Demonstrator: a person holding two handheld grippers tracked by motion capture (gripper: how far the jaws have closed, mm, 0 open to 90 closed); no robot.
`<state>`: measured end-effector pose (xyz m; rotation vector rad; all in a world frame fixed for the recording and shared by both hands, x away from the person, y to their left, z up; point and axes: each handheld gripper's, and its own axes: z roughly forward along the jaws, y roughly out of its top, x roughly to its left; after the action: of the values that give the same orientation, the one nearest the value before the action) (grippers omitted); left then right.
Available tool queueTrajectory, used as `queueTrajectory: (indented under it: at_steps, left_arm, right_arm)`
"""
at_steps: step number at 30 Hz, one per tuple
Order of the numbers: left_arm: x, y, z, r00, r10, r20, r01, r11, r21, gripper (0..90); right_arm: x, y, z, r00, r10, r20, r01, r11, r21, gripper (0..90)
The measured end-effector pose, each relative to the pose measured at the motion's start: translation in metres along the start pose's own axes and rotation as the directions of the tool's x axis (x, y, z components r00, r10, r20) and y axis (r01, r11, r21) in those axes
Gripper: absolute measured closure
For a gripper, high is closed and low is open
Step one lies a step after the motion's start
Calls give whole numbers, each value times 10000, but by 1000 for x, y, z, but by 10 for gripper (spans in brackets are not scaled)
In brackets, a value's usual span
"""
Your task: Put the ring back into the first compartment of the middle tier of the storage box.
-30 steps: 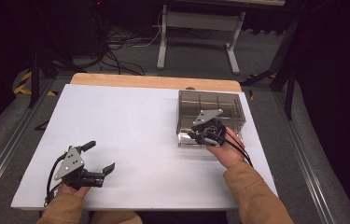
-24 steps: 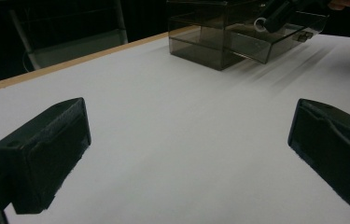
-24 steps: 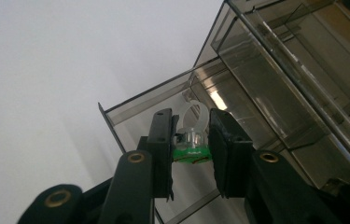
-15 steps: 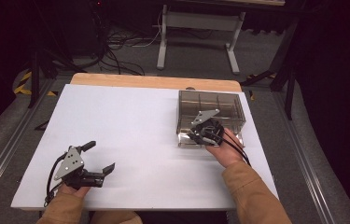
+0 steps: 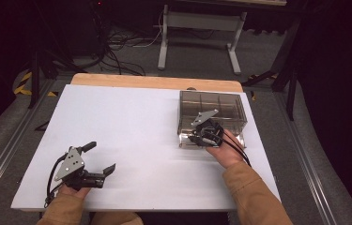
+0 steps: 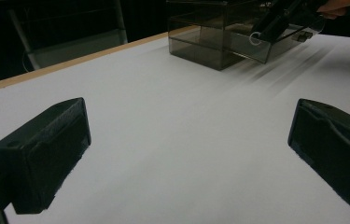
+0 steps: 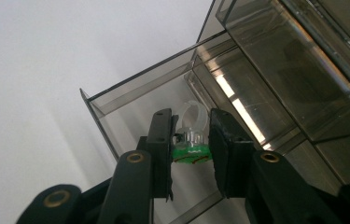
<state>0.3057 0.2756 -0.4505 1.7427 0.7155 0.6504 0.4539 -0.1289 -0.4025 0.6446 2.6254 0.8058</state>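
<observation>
Right tongs [image 7: 190,140] grip a clear ring with green base [image 7: 191,140] over the pulled-out drawer [image 7: 130,112] of the smoky box [image 5: 213,110]; left tongs [image 5: 99,158] gape wide above the tabletop [image 5: 131,126]

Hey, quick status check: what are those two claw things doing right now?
Right gripper shut on drawer pull of open clear drawer. Left gripper open, idle. Nothing in the way.

Smoke-grey transparent drawer box [image 5: 212,111] on a white bench [image 5: 131,136] edged at the far side in pale wood. Clear plastic ring [image 7: 194,120] on a bright green base with dark markings. Black right gripper [image 7: 190,140] with brass-coloured rivets; black left gripper [image 5: 99,161] with grey plate. Tan sleeves [image 5: 253,197].
</observation>
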Motion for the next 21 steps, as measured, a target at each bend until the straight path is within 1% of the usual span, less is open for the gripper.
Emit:
queueTrajectory:
  at_steps: [5,12,16,18,19,21]
  left_arm:
    - [0,0,0,10000,8,7,-8,10000,-21,2]
    - [0,0,0,10000,13,4,-13,10000,-24,2]
    - [0,0,0,10000,14,2,-14,10000,-24,2]
    - [0,0,0,10000,12,3,-12,10000,-24,2]
    - [0,0,0,10000,16,4,-16,10000,-25,2]
    - [0,0,0,10000,19,2,-19,10000,-21,2]
  right_arm:
    - [0,0,1,9999,88,-60,-88,10000,33,695]
    - [0,0,1,9999,83,-58,-83,10000,54,672]
    - [0,0,0,9999,115,-94,-115,9999,-8,659]
    - [1,0,-2,9999,73,-94,-74,9999,-75,657]
    - [1,1,-4,9999,45,-161,-49,9998,-206,656]
    - [2,1,-6,9999,27,-159,-31,9997,-231,656]
